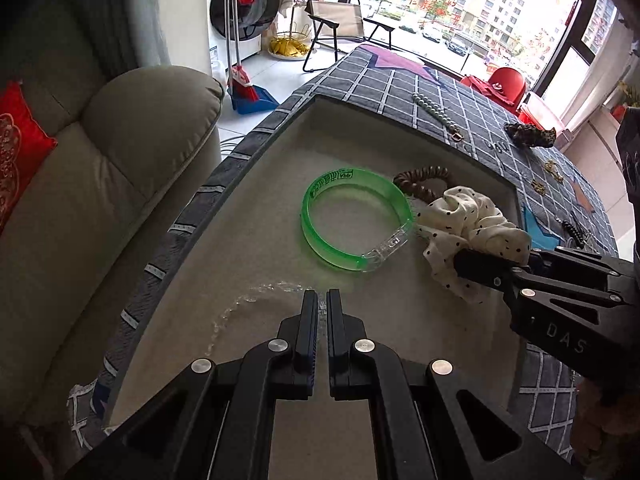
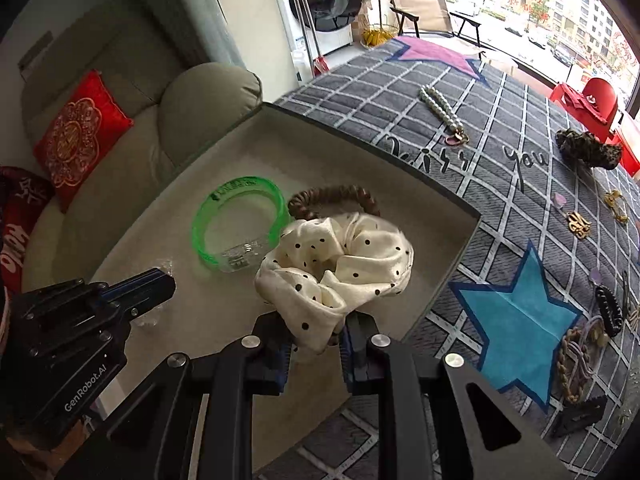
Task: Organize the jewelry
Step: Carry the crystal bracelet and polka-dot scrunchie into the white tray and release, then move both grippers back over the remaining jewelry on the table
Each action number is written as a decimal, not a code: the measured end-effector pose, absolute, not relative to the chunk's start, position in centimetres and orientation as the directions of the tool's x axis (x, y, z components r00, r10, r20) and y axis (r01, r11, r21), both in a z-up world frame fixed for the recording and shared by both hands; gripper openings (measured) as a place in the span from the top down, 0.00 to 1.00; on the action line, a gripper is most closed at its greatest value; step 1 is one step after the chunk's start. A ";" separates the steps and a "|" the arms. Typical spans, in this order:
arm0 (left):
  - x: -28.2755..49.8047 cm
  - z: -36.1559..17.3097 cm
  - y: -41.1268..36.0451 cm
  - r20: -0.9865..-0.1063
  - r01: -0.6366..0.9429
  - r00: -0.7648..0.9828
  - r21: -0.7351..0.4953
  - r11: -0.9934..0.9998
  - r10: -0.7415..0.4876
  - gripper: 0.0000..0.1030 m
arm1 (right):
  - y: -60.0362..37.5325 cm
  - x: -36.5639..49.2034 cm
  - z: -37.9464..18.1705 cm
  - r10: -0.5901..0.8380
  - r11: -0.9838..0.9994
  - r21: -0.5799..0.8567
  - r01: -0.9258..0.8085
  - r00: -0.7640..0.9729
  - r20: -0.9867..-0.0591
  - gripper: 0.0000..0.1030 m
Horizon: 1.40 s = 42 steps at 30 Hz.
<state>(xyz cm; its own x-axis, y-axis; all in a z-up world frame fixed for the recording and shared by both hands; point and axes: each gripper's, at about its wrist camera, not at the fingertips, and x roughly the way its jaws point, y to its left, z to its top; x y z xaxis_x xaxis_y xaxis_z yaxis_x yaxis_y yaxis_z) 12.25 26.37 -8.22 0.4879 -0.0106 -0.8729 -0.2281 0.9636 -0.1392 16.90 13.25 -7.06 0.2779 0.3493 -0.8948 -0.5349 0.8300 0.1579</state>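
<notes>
Resting inside the shallow beige-lined tray (image 2: pixel 420 184), the cream satin scrunchie with black polka dots (image 2: pixel 340 256) lies at its near right part, and the right gripper (image 2: pixel 316 340) has its two black fingers pressed onto the scrunchie's near fold, pinching the fabric between them. Just left of the scrunchie sits a translucent green plastic bangle with a clear clasp section (image 1: pixel 352 220), flat on the lining and touching the scrunchie's edge in the left wrist view. Behind both, toward the far side, a brown beaded bracelet (image 2: pixel 336 196) curls against the scrunchie's far edge. A string of clear, glassy beads (image 1: pixel 240 308) trails across the near left of the tray, and the left gripper (image 1: pixel 322 300) has its fingers drawn almost together over one end of that string; whether they actually clamp it I cannot tell.

Outside the tray, the grey grid-patterned cloth with blue and purple stars (image 2: pixel 400 92) covers the table. On it, far from the tray, lies a strand of pale pearl beads with a metal clasp (image 2: pixel 442 110), and farther right a dark leopard-print scrunchie (image 2: pixel 588 148). Small gold pieces (image 2: pixel 578 224) and a black claw clip (image 2: pixel 608 308) sit along the right side. A beige sofa with a red embroidered cushion (image 2: pixel 80 140) stands to the left.
</notes>
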 end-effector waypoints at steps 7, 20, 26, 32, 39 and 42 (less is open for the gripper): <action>13.2 -8.6 26.1 -0.878 -0.242 0.477 -0.095 0.966 0.034 0.94 | 13.6 19.1 -7.8 0.357 0.845 0.183 -0.502 0.276 -0.893 0.75; 12.7 -7.7 26.0 -0.874 -0.253 0.476 -0.029 0.967 0.098 0.86 | 12.6 18.7 -5.7 0.392 0.848 0.205 -0.489 0.316 -0.864 0.30; 11.9 -6.4 25.0 -0.843 -0.232 0.526 -0.014 0.973 0.114 0.07 | 9.8 17.6 -3.4 0.411 0.862 0.228 -0.453 0.361 -0.837 0.26; 11.5 -5.4 23.9 -0.827 -0.223 0.548 0.003 0.975 0.128 0.07 | 6.2 15.6 -2.5 0.412 0.878 0.249 -0.409 0.382 -0.828 0.23; 9.5 -3.5 22.6 -0.797 -0.214 0.585 0.028 0.976 0.151 0.00 | 2.5 12.7 -2.2 0.412 0.889 0.272 -0.367 0.386 -0.826 0.20; 8.5 -2.8 21.7 -0.792 -0.203 0.593 0.025 0.979 0.143 0.00 | 0.9 11.5 -2.1 0.413 0.896 0.287 -0.340 0.395 -0.820 0.17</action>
